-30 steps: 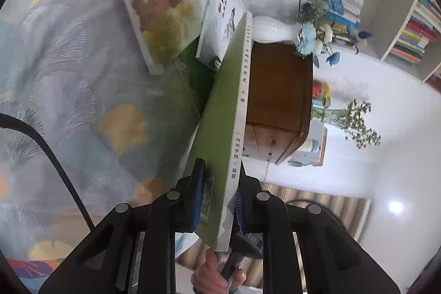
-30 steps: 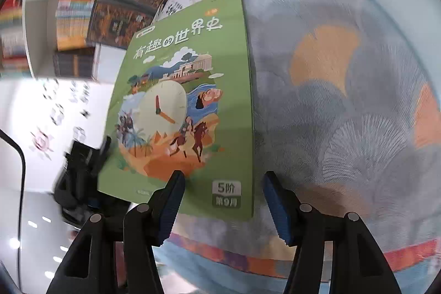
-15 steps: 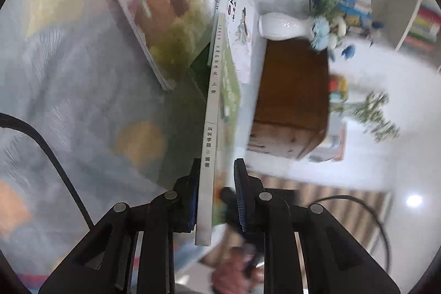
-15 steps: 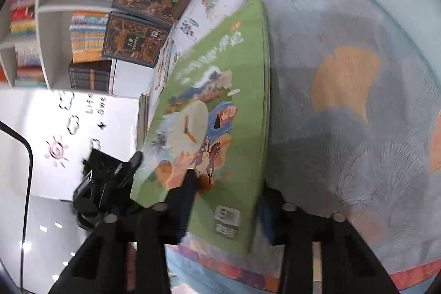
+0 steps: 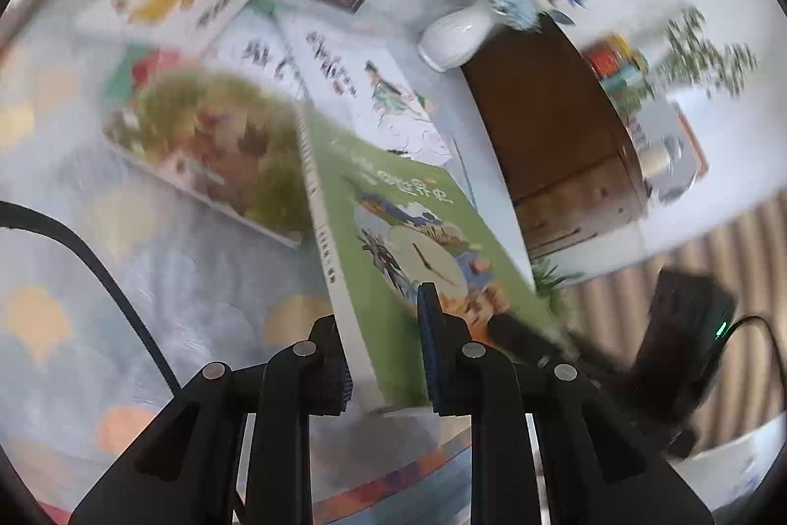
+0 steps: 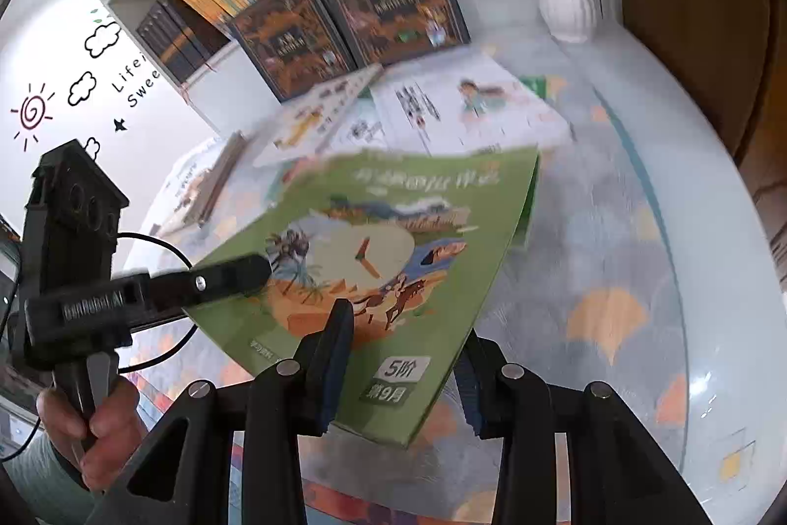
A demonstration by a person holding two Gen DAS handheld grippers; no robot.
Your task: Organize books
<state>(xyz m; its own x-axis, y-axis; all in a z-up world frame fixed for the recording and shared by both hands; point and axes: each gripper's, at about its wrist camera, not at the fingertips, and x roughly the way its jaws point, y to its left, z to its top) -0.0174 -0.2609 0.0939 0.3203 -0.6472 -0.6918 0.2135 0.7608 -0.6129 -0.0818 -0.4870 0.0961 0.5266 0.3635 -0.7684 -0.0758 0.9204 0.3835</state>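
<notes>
Books (image 6: 472, 107) lie scattered on your table (image 6: 688, 279), so much remains. Your left gripper (image 5: 383, 348) clamps the green book (image 5: 418, 239); your right gripper (image 6: 403, 357) straddles it, jaws wide.

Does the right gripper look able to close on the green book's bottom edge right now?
Probably yes: the right gripper is open with jaws straddling the green book, which the left gripper holds lifted.
</notes>
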